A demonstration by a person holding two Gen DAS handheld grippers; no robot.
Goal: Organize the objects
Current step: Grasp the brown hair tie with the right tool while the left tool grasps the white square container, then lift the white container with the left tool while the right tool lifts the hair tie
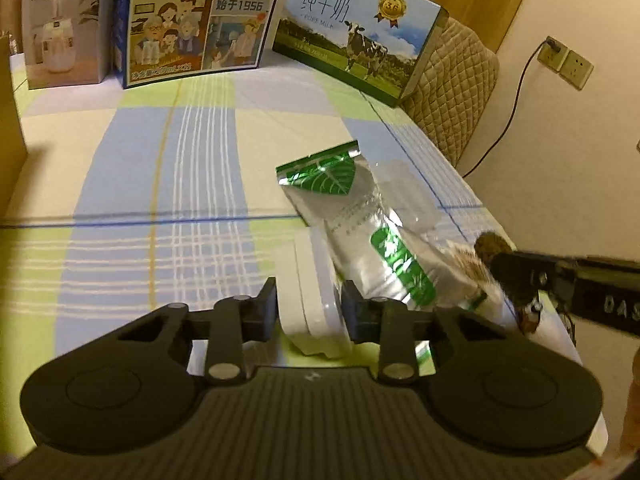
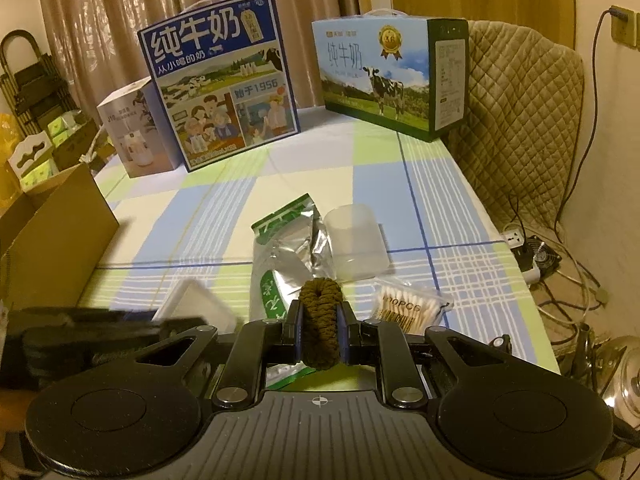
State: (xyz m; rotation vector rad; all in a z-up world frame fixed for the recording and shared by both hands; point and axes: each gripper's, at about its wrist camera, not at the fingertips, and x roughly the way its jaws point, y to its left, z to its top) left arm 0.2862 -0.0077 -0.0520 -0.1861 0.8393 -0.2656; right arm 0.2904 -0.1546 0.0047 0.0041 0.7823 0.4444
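Clamped in my left hand-held gripper (image 1: 308, 312), the white box (image 1: 310, 292) is ready to sort, while my right hand-held gripper (image 2: 320, 328) pinches the brown braided loop (image 2: 322, 320).

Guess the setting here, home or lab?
Likely a home room: checked tablecloth on the table, curtains behind, milk gift boxes at the back, wall socket with a cord plugged in.

The tablecloth (image 2: 440, 216) is checked in pale blue, green and cream with white lines. The pouch (image 1: 360, 216) is silver and white with green leaf print. The braided loop (image 2: 322, 320) is dark olive brown.
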